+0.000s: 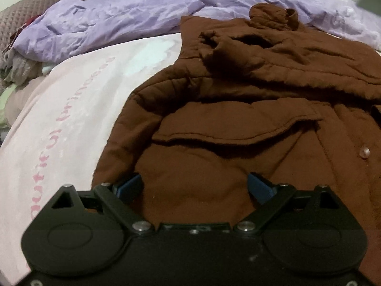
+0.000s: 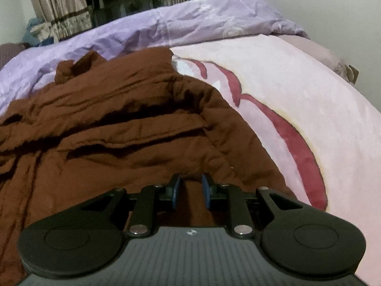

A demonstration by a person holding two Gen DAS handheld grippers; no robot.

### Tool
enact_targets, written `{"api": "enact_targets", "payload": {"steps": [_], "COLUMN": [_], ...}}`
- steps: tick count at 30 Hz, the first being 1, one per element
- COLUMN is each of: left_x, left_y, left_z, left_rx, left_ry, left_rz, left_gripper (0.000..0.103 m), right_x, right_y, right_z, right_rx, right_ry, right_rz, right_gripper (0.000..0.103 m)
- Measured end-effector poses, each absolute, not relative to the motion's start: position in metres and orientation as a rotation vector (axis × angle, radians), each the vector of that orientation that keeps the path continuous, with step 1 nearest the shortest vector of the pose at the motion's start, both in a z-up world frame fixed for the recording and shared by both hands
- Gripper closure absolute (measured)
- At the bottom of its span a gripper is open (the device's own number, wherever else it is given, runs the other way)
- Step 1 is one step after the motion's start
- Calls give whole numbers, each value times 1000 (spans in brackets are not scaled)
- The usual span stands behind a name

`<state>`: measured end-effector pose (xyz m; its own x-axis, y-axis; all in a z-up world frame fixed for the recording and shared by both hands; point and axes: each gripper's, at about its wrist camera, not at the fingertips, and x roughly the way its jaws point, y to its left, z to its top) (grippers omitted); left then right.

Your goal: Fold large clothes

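Note:
A large brown quilted jacket [image 1: 238, 109] lies spread on a pink bed blanket [image 1: 59, 124], its sleeves folded across the body and its collar at the far end. My left gripper [image 1: 194, 184] is open, its blue-padded jaws wide apart over the jacket's near hem, with fabric between them. In the right wrist view the same jacket [image 2: 114, 124] fills the left and middle. My right gripper [image 2: 190, 190] has its jaws narrowed around a fold of the jacket's near right edge, with brown fabric between the pads [image 2: 206, 190].
A crumpled lilac duvet [image 1: 119, 16] lies along the far side of the bed, and also shows in the right wrist view [image 2: 166, 21]. The pink blanket [image 2: 309, 119] with a dark red pattern extends right. A brown textured pillow [image 1: 31, 12] and curtains [image 2: 59, 2] lie beyond.

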<state>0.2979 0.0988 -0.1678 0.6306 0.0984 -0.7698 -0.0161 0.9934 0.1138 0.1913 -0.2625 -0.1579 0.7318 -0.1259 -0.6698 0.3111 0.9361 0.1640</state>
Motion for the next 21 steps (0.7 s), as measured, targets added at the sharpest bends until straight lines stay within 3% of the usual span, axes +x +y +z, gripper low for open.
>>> {"api": "enact_targets", "payload": {"steps": [5, 7, 12, 14, 15, 16, 18, 21], "left_x": [284, 279, 282, 279, 279, 279, 277, 269], "left_y": [82, 66, 36, 35, 35, 35, 36, 39], "left_z": [-152, -149, -174, -179, -178, -176, -172, -166], "left_rx": [98, 113, 179, 161, 157, 153, 154, 171], "left_ry": [840, 826, 875, 839, 847, 851, 866, 866], "left_rz": [3, -31, -62, -44, -41, -40, -40, -40], "left_gripper": [6, 6, 4, 4, 4, 4, 4, 6], "right_x": [180, 178, 198, 200, 202, 202, 204, 207], "right_y": [-244, -230, -198, -187, -180, -175, -176, -185], "right_z": [-145, -138, -154, -161, -161, -160, -163, -165], "right_rx": [312, 291, 220, 131, 83, 54, 44, 71], "right_ry": [661, 632, 769, 763, 774, 775, 781, 798], "right_rz": [-133, -107, -87, -96, -99, -115, -161, -172], "right_gripper": [74, 63, 52, 41, 29, 10, 0, 0]}}
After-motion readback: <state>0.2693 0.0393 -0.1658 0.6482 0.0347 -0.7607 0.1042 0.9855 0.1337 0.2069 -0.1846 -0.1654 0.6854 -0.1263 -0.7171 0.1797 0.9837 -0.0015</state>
